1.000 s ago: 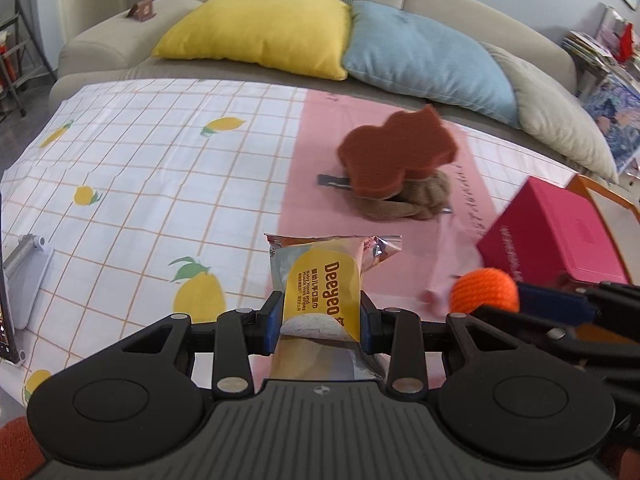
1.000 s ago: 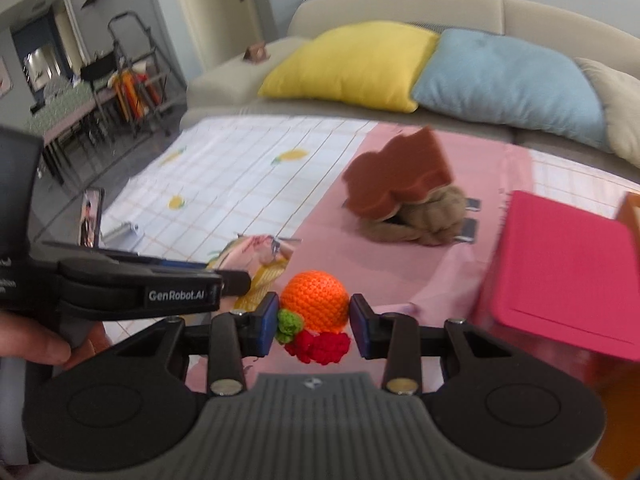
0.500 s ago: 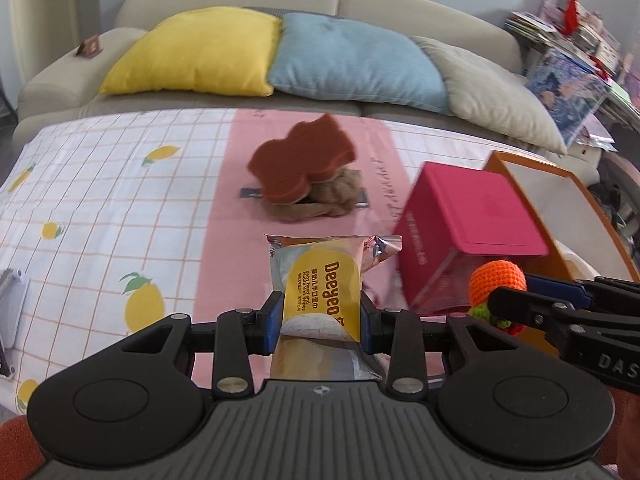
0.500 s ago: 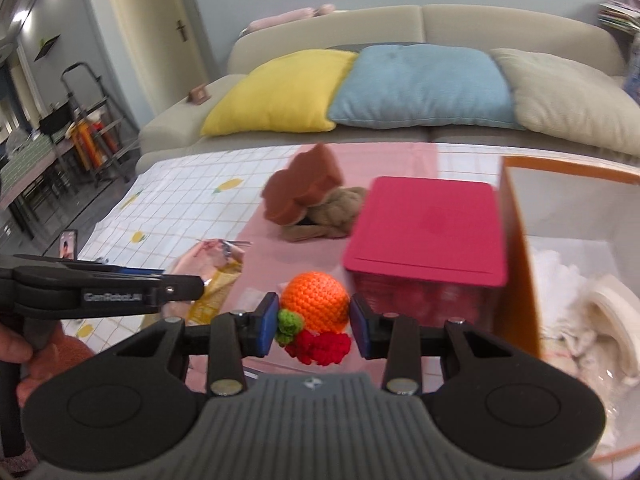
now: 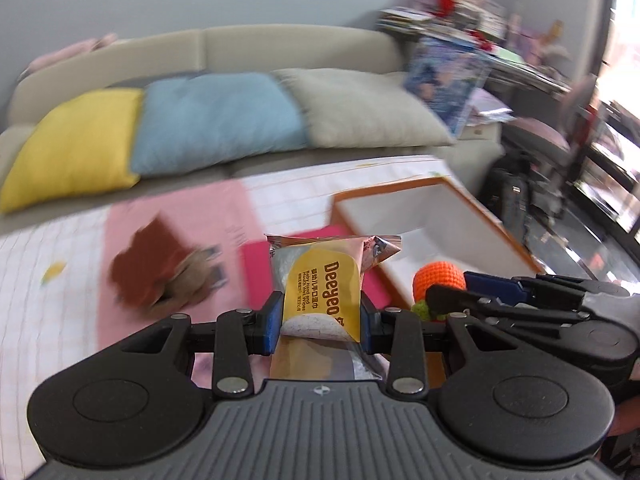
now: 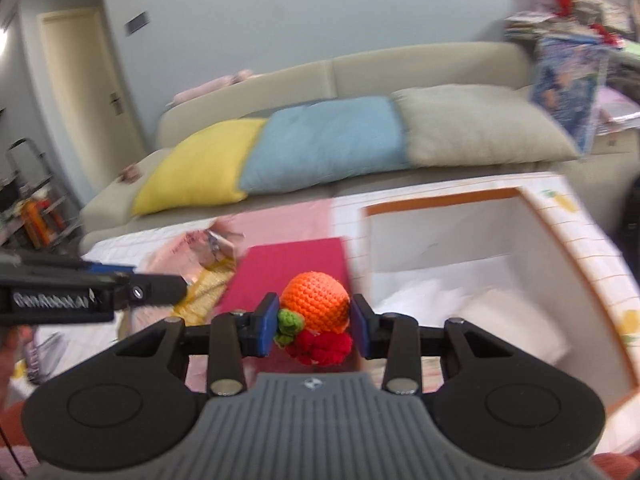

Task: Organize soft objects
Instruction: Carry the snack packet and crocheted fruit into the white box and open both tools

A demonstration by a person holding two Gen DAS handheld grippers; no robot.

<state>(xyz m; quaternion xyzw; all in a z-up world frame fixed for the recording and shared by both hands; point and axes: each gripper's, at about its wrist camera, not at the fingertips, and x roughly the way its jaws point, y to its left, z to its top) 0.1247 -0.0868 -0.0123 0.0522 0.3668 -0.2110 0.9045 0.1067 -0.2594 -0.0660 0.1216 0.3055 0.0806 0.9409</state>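
Note:
My left gripper (image 5: 319, 322) is shut on a yellow and silver wet-wipes pack (image 5: 322, 280), held above the table in front of the pink box (image 5: 256, 268). My right gripper (image 6: 314, 322) is shut on an orange crocheted ball (image 6: 314, 302) with green and red trim, held in front of the orange-rimmed white bin (image 6: 448, 248). In the left wrist view the ball (image 5: 438, 280) and right gripper (image 5: 520, 300) show at the right, beside the bin (image 5: 420, 216). A brown sponge and a brown plush (image 5: 156, 272) lie on the pink cloth at the left.
A sofa with yellow (image 6: 200, 168), blue (image 6: 324, 140) and beige (image 6: 476, 124) cushions runs behind the table. The bin holds white soft material (image 6: 460, 304). Shelves with books and clutter (image 5: 460, 40) stand at the right. The left gripper (image 6: 80, 292) shows at the left of the right wrist view.
Both grippers have swung to the right with their loads, so the bin now sits ahead and the sponge and plush have slid left. The views are motion blurred.

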